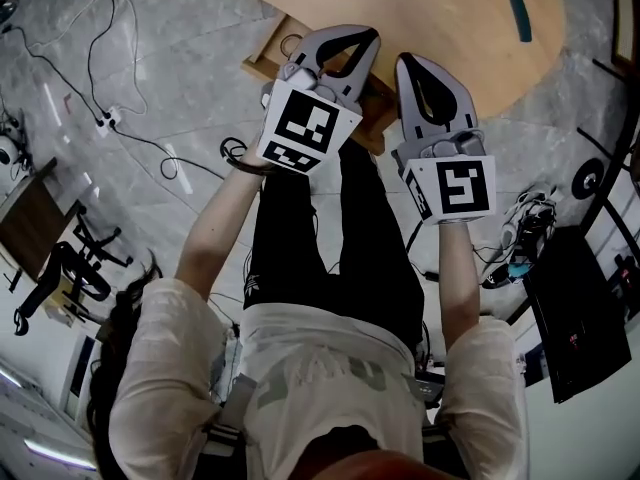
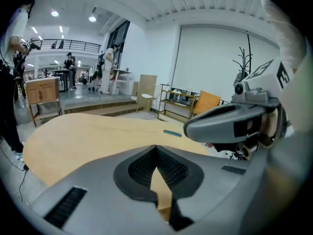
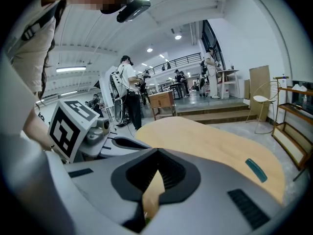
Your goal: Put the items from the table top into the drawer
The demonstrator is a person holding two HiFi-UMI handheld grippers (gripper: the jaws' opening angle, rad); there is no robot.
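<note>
Table (image 3: 210, 141): rounded, pale wood | teal bar (image 3: 256, 170): flat | left gripper (image 2: 156, 147): closed, empty | right gripper (image 3: 157, 152): closed, empty

A light wooden table (image 1: 450, 28) with a rounded top carries a small teal bar (image 1: 519, 15).

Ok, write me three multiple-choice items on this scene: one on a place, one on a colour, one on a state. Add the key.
1. The small item lies:
A) on the floor
B) on the wooden table top
C) on a chair

2. Its colour is:
A) red
B) yellow
C) teal

3. The left hand-held gripper is:
A) shut and empty
B) wide open
C) shut on the item

Key: B, it rests on the bare wood; C, it shows teal in every view; A, its jaw tips meet with nothing between them.
</note>
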